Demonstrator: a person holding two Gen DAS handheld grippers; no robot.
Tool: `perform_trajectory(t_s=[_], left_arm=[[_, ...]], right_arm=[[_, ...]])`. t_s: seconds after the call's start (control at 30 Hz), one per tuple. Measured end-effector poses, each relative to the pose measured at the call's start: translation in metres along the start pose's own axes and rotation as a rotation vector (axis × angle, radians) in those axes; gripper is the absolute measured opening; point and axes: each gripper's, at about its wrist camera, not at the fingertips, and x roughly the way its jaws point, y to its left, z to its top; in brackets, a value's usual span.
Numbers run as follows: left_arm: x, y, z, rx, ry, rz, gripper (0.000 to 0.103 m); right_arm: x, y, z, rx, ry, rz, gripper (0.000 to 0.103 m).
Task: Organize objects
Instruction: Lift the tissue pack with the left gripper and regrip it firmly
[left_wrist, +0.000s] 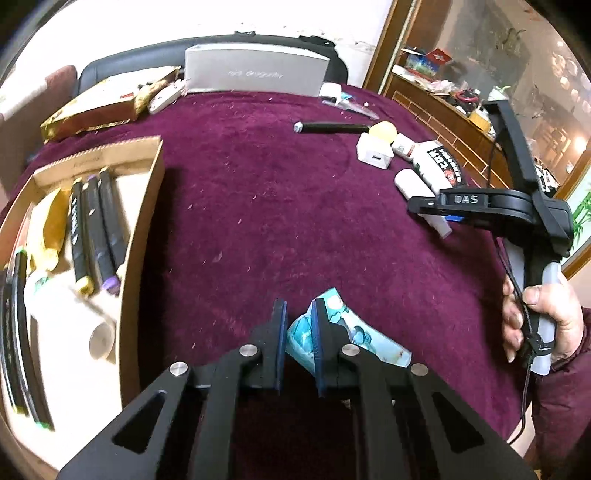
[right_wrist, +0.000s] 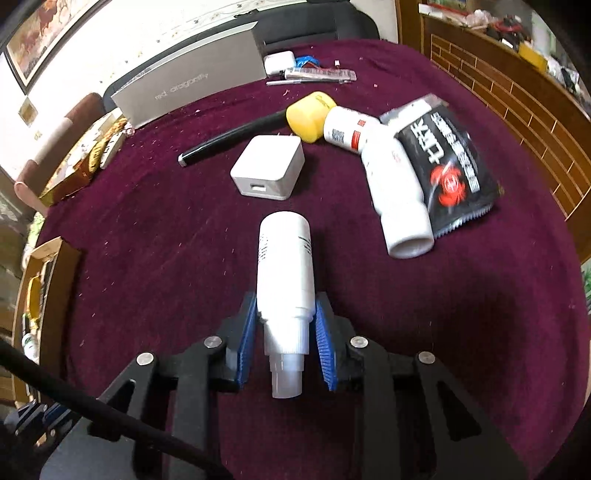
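Note:
My left gripper (left_wrist: 299, 310) is low over the maroon cloth, shut on a crumpled teal packet (left_wrist: 365, 336) that sticks out to the right of its right finger. My right gripper (right_wrist: 286, 301) is shut on a white bottle (right_wrist: 284, 258), its blue pads pressing the bottle near the neck, the cap end pointing back at the camera. From the left wrist view the right gripper (left_wrist: 415, 205) appears side-on at the right, held by a hand (left_wrist: 543, 317), with the white bottle (left_wrist: 410, 182) under it. A cardboard box (left_wrist: 144, 236) on the left holds black markers (left_wrist: 96, 229).
On the cloth ahead of the right gripper lie a white charger (right_wrist: 269, 173), a yellow-capped bottle (right_wrist: 332, 125), a white tube (right_wrist: 399, 199), a black packet (right_wrist: 450, 158) and a black pen (right_wrist: 229, 136). A grey box (right_wrist: 192, 85) stands at the far edge.

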Motion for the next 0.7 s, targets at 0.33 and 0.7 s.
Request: perform_trajectory(t_s=[0.33, 0.7], left_arm=[[-0.013, 0.025, -0.023, -0.278, 0.083, -0.035, 0.049], [0.038, -0.042, 0.011, -0.057, 0.067, 0.156, 0.079]], right_arm=[[-0.004, 0.004, -0.012, -0.033, -0.011, 0.014, 0.027], [-0.004, -0.002, -0.012, 0.001, -0.024, 0.072, 0.028]])
